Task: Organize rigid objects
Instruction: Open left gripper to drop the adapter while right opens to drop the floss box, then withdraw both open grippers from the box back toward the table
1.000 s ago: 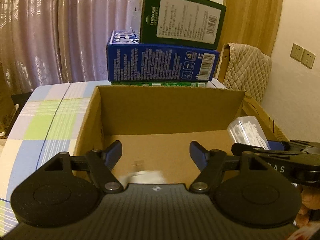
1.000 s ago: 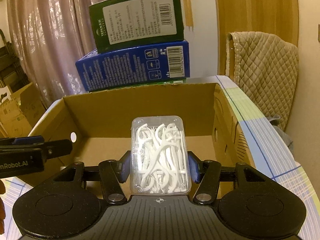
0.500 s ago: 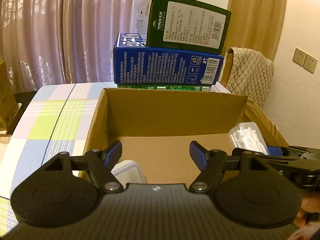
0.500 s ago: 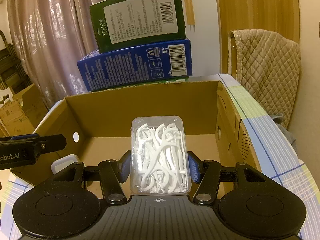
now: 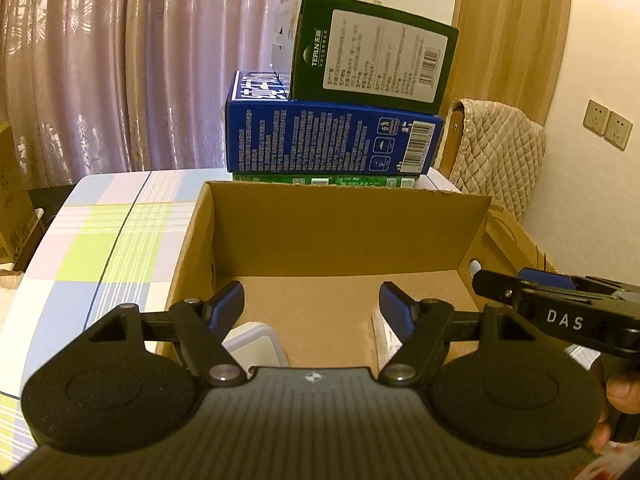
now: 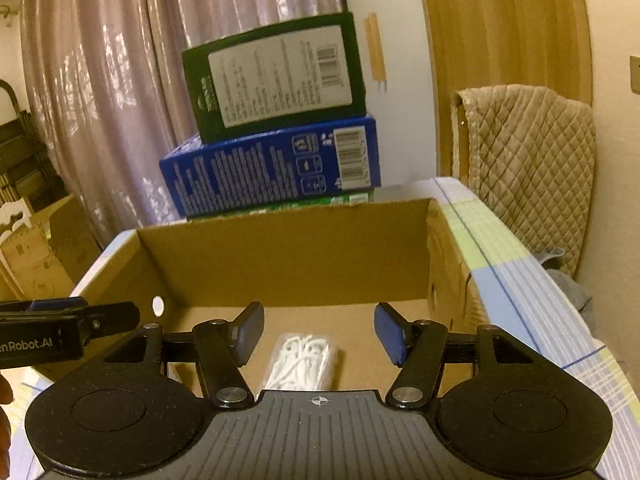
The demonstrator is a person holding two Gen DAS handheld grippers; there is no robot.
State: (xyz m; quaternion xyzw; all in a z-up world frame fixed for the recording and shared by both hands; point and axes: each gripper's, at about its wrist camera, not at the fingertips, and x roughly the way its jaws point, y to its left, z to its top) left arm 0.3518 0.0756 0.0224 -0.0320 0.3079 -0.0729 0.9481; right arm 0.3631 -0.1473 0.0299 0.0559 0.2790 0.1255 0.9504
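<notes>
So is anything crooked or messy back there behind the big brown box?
Yes, the green box on top of the blue box sits crooked, turned at a different angle and tilted. Nothing looks spilled. The floss pick case lies inside the cardboard box.

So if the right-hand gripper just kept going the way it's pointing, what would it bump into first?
Probably the cardboard box: its floor or far wall. The right gripper, jaws opening, stands clear above the floss-pick case, though depth is uncertain.
</notes>
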